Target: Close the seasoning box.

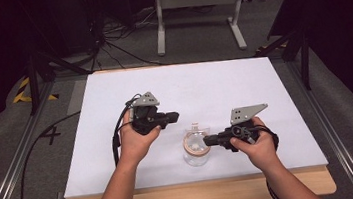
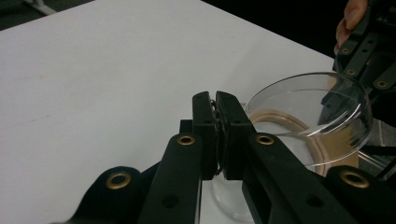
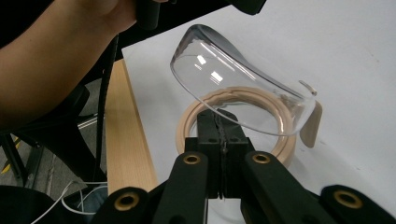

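Left gripper (image 1: pixel 174 116): jaws pressed tight together, nothing big between them. Parked just left of the glass jar (image 1: pixel 196 150), tips pointing right at it. Right gripper (image 1: pixel 207 140): jaws squeezed shut too, coming in from the right, tips right at the jar's rim. Hard to tell if anything thin is pinched there.

Jar near the front edge of the white table (image 1: pixel 187 83), about in the middle, between the two grippers.

Clear lid (image 3: pixel 233 88) already up and tilted, not flat on the jar. Tan ring (image 3: pixel 187 126) around the mouth out in the open under it. Can't tell what keeps the lid up.

So probably partway through opening. Done: lid lifted off the ring. Left: swing the lid all the way back, or take it off. Something small and white down inside the jar, too blurry to name.
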Motion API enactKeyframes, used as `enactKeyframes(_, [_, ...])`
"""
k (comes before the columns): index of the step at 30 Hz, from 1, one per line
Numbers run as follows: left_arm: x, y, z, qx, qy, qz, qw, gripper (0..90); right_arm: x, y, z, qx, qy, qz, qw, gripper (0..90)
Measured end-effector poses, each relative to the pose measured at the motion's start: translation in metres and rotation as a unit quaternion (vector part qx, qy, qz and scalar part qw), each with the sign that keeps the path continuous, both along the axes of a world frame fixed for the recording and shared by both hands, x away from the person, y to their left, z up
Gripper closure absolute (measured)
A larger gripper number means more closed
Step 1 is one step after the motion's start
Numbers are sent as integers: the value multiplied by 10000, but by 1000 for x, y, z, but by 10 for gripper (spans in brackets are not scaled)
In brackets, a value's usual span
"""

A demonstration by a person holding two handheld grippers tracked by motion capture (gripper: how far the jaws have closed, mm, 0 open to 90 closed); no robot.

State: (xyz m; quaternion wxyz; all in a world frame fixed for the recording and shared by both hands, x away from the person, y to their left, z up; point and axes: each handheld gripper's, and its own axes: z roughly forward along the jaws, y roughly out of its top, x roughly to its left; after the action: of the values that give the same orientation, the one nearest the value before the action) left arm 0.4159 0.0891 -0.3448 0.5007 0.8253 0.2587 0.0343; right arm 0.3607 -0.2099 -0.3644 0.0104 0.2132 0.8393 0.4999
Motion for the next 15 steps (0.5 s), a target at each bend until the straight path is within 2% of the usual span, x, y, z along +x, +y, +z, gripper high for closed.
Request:
enactKeyframes(4, [0, 3, 1, 35, -29, 59, 10000, 868, -2, 1, 1, -80, 51, 56, 9999, 900])
enactKeyframes(15, [1, 6, 0, 142, 50, 84, 9999, 863, -6, 3, 0, -320, 204, 195, 9991, 900])
